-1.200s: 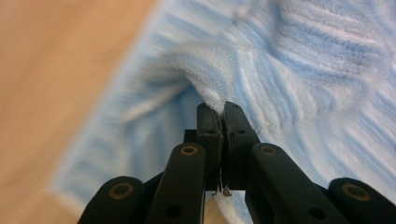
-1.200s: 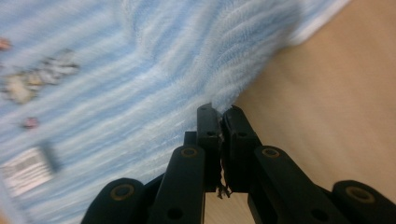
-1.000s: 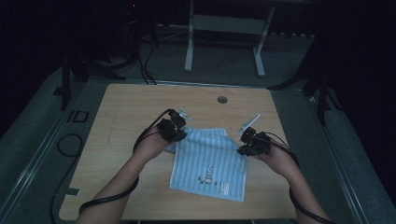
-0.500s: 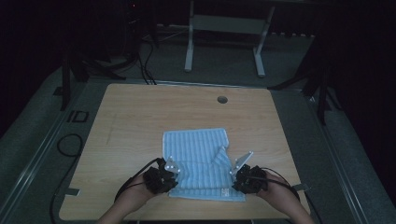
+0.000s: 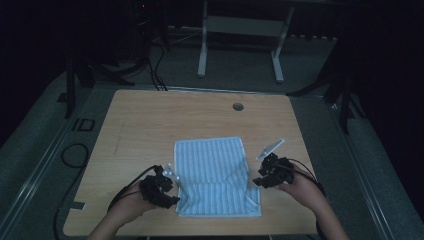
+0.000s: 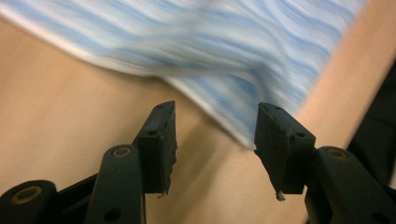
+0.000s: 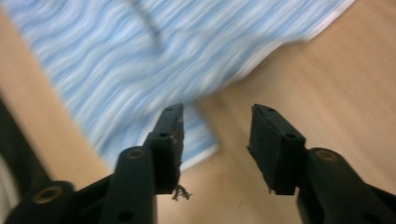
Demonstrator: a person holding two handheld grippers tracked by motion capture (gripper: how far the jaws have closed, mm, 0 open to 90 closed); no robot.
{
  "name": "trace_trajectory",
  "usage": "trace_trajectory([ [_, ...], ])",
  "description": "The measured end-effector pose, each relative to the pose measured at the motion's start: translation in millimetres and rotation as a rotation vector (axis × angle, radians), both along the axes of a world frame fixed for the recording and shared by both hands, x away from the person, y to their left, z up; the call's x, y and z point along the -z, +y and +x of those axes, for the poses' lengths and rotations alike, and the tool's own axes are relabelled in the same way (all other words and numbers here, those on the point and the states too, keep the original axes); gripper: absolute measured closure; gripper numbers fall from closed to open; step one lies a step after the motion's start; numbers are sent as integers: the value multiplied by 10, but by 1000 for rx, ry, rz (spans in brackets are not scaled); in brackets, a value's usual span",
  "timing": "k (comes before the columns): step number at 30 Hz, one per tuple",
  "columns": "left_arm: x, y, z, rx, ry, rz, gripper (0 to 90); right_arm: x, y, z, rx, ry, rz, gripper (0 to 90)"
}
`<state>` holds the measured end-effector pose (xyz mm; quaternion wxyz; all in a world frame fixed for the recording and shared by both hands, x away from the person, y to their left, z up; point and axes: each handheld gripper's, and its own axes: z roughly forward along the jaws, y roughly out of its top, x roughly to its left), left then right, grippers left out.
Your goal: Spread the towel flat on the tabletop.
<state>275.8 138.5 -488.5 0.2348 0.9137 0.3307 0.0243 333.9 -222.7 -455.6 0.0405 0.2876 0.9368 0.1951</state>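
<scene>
Cloth (image 5: 215, 175), blue-and-white striped, lies flat on the wooden worktop (image 5: 150, 120) in the lower middle of the high view, folded roughly in half, with a loose flap turned up toward its right edge. We see the left gripper (image 5: 167, 184) at the cloth's lower-left edge and the right gripper (image 5: 260, 179) beside its right edge, each held in a hand coming in from the bottom of the frame.

Left gripper view: jaws spread, nothing between them; a cloth corner (image 6: 243, 135) sits just ahead of the gap, blurred. Right gripper view: jaws likewise spread and empty, with a cloth corner (image 7: 205, 144) beside the left-hand jaw.

Handling, as we judge it: light, limp, thin fabric with no stiffness; it will drape and sag once lifted, and may slide on the smooth wood. Best hold is a pinch at the corners or along the white hem, taking both layers together so the fold stays aligned.
</scene>
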Motion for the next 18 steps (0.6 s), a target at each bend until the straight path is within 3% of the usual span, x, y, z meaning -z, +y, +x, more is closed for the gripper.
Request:
trace_trajectory([
  [2,9,23,107,-18,15,-11,451,54,42,130,15,30,18,483],
  [5,64,19,244,-39,39,-24,430,190,115,278,29,73,5,439],
  [10,166,-52,400,-54,57,-28,401,366,232,372,21,102,-31,438],
  [13,208,-160,453,-40,47,-16,402,418,288,405,4,97,-44,602],
  [14,217,-206,454,-30,30,-4,421,424,303,415,-1,102,-47,704],
  [16,240,-288,455,3,24,21,537,423,337,410,-29,104,-62,831],
  [17,240,-288,455,3,24,21,627,423,337,410,-29,104,-62,831],
  [18,255,-337,462,16,18,33,627,420,353,404,-41,103,-73,855],
])
